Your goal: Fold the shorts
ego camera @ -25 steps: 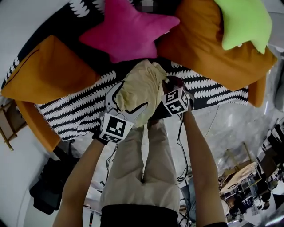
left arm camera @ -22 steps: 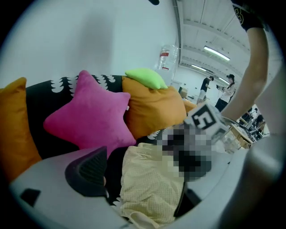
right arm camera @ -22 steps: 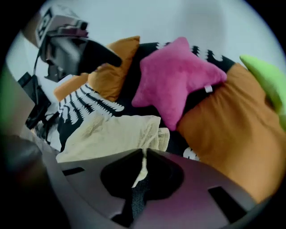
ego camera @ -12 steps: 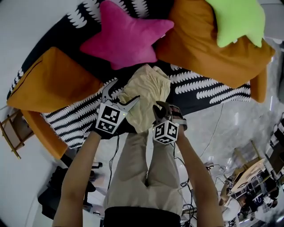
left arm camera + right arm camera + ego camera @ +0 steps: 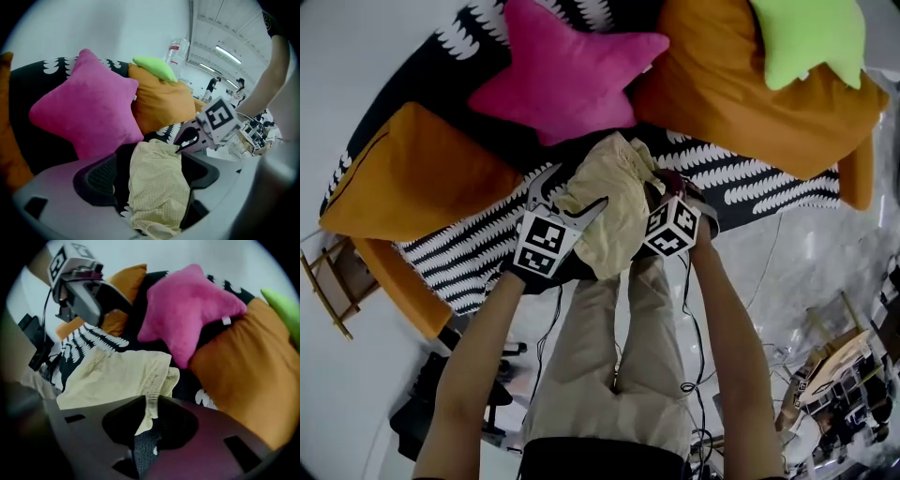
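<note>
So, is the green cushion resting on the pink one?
No, the green cushion rests on the orange cushion, well apart from the pink cushion.

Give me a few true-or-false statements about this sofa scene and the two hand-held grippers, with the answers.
1. A pink star cushion lies on the sofa. True.
2. The shorts are blue. False: they are pale yellow.
3. The right gripper is empty. False: its jaws, having just opened slightly, pinch the shorts' edge.
4. The left gripper has its jaws wide apart with the shorts between them. True; they have just been closing a little.
5. The green star cushion rests against an orange cushion. True.
</note>
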The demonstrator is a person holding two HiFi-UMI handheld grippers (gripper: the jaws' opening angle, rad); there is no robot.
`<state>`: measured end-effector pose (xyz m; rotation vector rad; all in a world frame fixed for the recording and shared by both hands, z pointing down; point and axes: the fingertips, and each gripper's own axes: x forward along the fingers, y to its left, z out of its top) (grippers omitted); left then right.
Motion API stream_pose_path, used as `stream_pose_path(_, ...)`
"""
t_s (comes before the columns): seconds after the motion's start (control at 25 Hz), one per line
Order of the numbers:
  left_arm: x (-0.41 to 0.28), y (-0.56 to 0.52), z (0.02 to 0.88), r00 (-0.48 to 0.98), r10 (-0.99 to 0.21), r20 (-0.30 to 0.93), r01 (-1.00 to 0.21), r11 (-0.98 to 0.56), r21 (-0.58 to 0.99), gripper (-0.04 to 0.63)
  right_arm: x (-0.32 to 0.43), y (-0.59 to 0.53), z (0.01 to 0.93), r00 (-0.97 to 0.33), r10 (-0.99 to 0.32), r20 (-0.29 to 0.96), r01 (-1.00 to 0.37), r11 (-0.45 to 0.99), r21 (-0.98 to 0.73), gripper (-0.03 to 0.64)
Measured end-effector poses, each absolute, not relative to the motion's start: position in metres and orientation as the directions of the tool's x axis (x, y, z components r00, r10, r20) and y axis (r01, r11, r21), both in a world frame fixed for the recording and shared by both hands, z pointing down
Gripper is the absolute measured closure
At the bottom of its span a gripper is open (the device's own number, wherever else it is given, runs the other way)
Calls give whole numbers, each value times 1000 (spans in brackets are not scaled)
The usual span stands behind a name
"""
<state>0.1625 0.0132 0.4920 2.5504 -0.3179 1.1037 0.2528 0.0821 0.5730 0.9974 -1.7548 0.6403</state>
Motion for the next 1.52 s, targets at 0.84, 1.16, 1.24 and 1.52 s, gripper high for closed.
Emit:
stream_pose_path(0.84,133,57,533,575,189,796,-171,-924,343,304,187,161,552,-189,-413,891,-878,477,34,574)
stream_pose_path(1.16,146,45,556,535,176,826,-335,-854,398,412,183,170,557,-180,-404,897,-864,500,52,574)
stream_pose_path(1.24,140,48,566,467,173,867,-319,-882,347,568,183,168,557,-175,-404,898,-867,496,54,573)
stream_pose_path(1.52,132,59,562,476,156,865,-339,-876,344,575,201,147,532,-160,-480,863,-902,426,70,514)
